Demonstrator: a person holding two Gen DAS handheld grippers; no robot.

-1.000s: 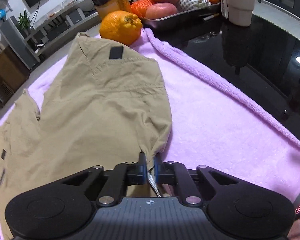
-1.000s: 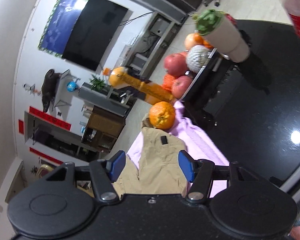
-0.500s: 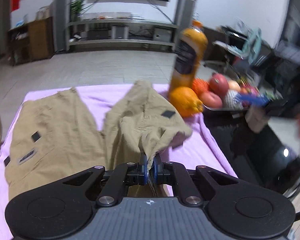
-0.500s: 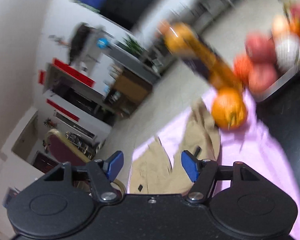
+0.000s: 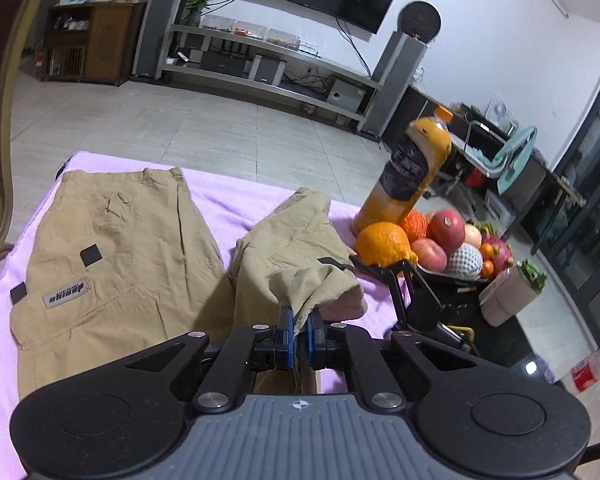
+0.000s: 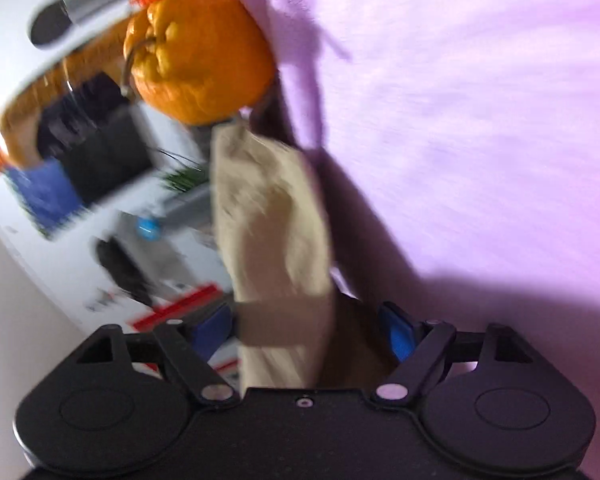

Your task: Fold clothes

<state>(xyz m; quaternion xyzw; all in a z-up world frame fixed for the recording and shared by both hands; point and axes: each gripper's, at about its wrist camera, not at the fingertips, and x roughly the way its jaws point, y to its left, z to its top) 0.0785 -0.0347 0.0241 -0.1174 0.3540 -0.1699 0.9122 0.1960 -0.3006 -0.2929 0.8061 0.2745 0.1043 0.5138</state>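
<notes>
left claw (image 5: pixel 299 330) pinching khaki shorts (image 5: pixel 112 248) hem, right claw (image 6: pixel 306 330) spread

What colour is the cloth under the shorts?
Light purple. The cloth under the shorts shows best in the left wrist view.

My left wrist camera sits just behind the left gripper (image 5: pixel 298 334) and looks forward and slightly down across the purple blanket (image 5: pixel 236 200) toward the living-room wall, taking in the khaki shorts (image 5: pixel 112 248), an orange (image 5: pixel 382 242) and a juice bottle (image 5: pixel 412 172). My right wrist camera, behind the right gripper (image 6: pixel 312 328), is rolled steeply and blurred, very near the blanket (image 6: pixel 460 120). Both views share the shorts (image 6: pixel 272 216), the orange (image 6: pixel 198 52) and the blanket.
</notes>
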